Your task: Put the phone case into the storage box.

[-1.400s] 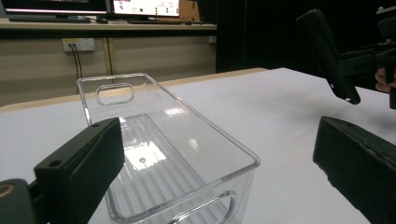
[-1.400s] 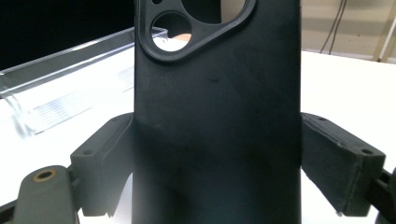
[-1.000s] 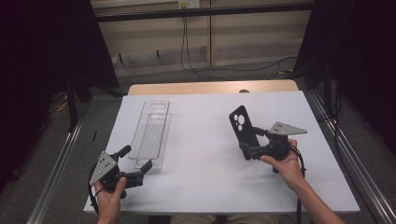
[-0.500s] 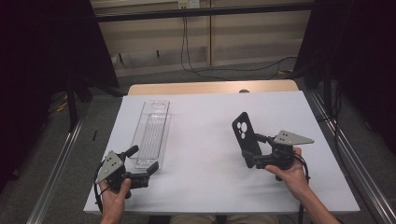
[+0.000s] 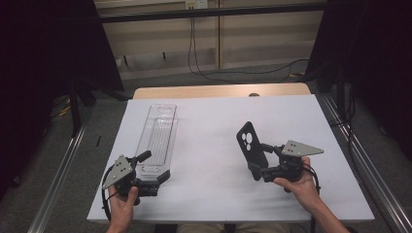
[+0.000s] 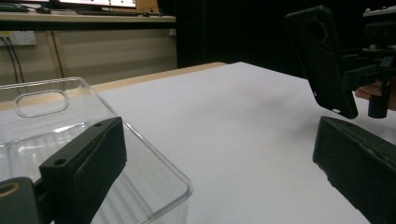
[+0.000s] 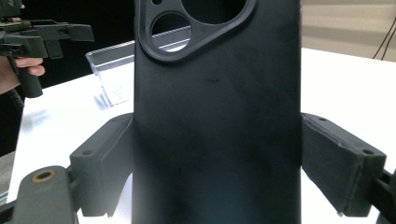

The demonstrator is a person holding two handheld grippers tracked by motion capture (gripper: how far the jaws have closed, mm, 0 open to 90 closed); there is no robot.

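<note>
Nearest the person, the left gripper [image 5: 154, 177] sits low at the near-left of the white table [image 5: 214, 204], its jaws spread wide and straddling the near end wall of the clear plastic tray [image 5: 158, 138]; in the left gripper view one jaw stands inside the tray [image 6: 154, 158] and the other outside on the bare table, with daylight between the pads and the wall, so this looks like a hold being set up rather than one already made.

Further over, the right gripper [image 5: 256, 170] pinches the lower edges of a black phone case [image 5: 251, 145]; the right gripper view shows both pads pressed against the two long sides of the case [image 7: 215, 121], with the camera cutout at the top; the case stands upright and tilted, lifted clear of the table at centre-right and well apart from the tray.

Beyond both, the tray's far end with its oval handle slot reaches toward the wooden strip [image 5: 218, 91] at the table's back edge; the tray looks empty.

So the case is picked up and securely gripped; what seems left is steadying the tray, carrying the case across to it, and setting it inside.
</note>
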